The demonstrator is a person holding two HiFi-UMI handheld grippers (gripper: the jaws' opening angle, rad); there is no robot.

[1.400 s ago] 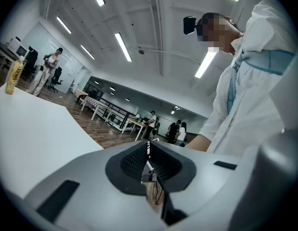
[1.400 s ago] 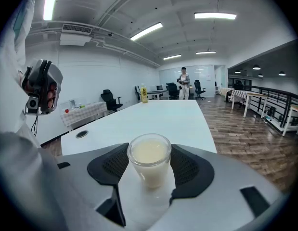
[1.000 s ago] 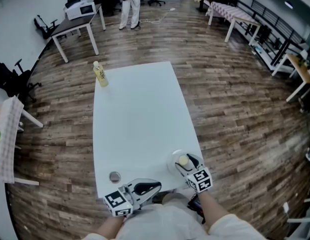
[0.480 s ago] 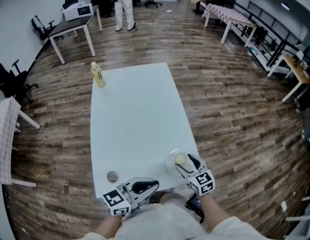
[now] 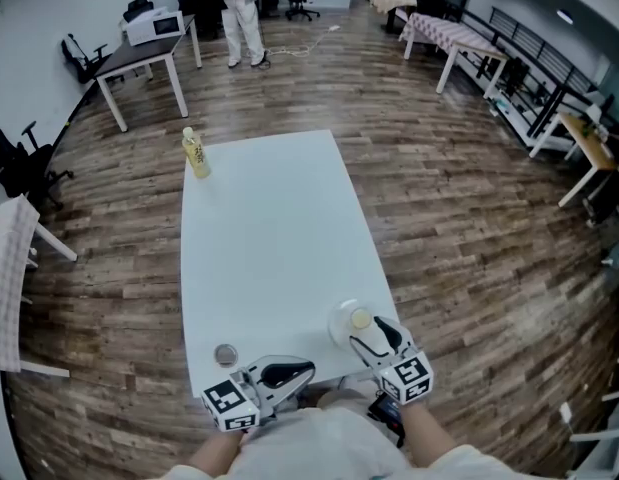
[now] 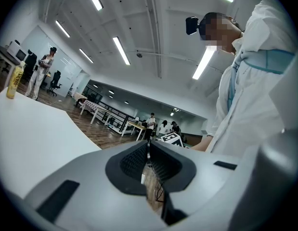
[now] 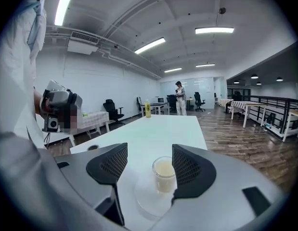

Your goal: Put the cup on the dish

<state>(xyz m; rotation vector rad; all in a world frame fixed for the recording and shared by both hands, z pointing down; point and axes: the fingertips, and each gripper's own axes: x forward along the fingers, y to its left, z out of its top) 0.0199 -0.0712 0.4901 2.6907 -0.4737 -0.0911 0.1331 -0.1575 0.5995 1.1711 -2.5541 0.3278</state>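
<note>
A small clear cup with pale liquid stands upright on a white dish near the table's front right corner. My right gripper is open just behind it. In the right gripper view the cup stands on the dish between the spread fingers of that gripper, close to the right pad, which hides part of it. My left gripper hovers at the table's near edge and points right. Its jaws are pressed together with nothing in them.
The white table carries a yellow bottle at its far left corner and a small round grey lid near the front left. Desks, chairs and a standing person are far behind, on the wood floor.
My right gripper has drawn back a little toward me, away from the cup. The cup stays on the dish. The left gripper has hardly moved.
</note>
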